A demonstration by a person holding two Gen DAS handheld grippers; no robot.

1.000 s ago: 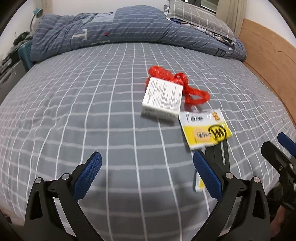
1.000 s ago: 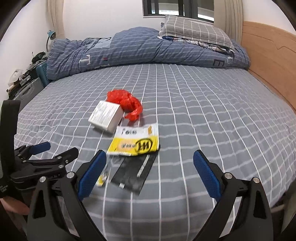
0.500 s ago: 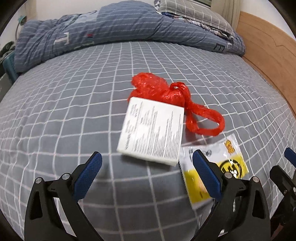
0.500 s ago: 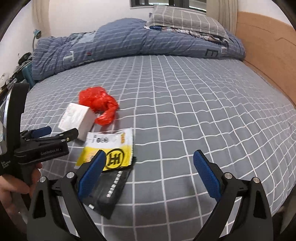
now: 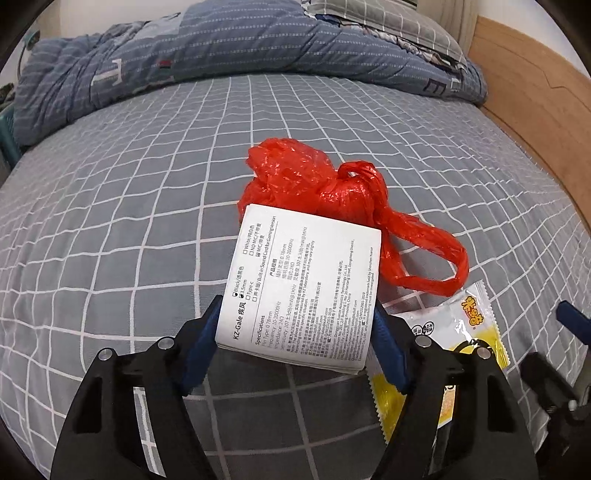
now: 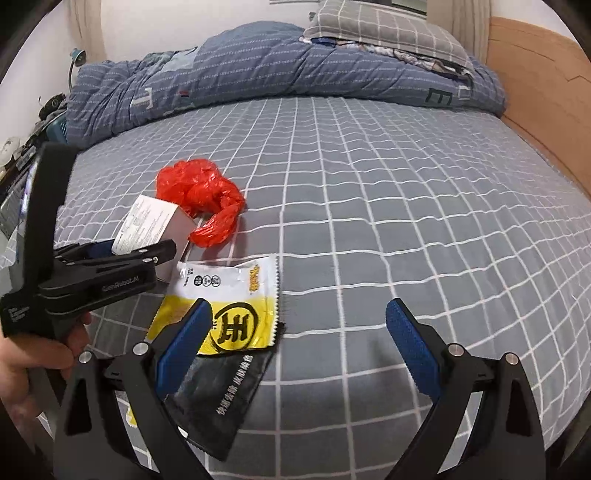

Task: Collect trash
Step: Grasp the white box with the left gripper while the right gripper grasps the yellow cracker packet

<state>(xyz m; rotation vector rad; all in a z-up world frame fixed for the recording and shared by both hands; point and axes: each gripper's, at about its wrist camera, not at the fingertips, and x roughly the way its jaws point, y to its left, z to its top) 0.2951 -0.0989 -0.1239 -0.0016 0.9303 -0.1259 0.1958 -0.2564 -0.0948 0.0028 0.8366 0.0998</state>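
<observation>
A white box (image 5: 303, 280) with printed text lies on the grey checked bed sheet (image 5: 110, 229), leaning against a crumpled red plastic bag (image 5: 314, 184). My left gripper (image 5: 297, 314) is closing, with the box between its jaws and a blue pad against each side. In the right wrist view a hand holds the left gripper (image 6: 140, 251) at the box (image 6: 147, 221), with the red bag (image 6: 195, 188) behind. My right gripper (image 6: 299, 321) stands open, its left pad over a yellow and white snack packet (image 6: 236, 295). That packet lies on a black packet (image 6: 218, 398).
A rumpled blue quilt (image 6: 258, 66) and a grey checked pillow (image 6: 388, 26) lie at the far end of the bed. A wooden headboard (image 6: 535, 74) runs along the right. Small items stand on furniture at the far left (image 6: 22, 155). The sheet's right half (image 6: 406, 203) is bare.
My left gripper moved forward to the white box and its jaws narrowed around it. My right gripper moved forward and down over the yellow packet, still wide.
</observation>
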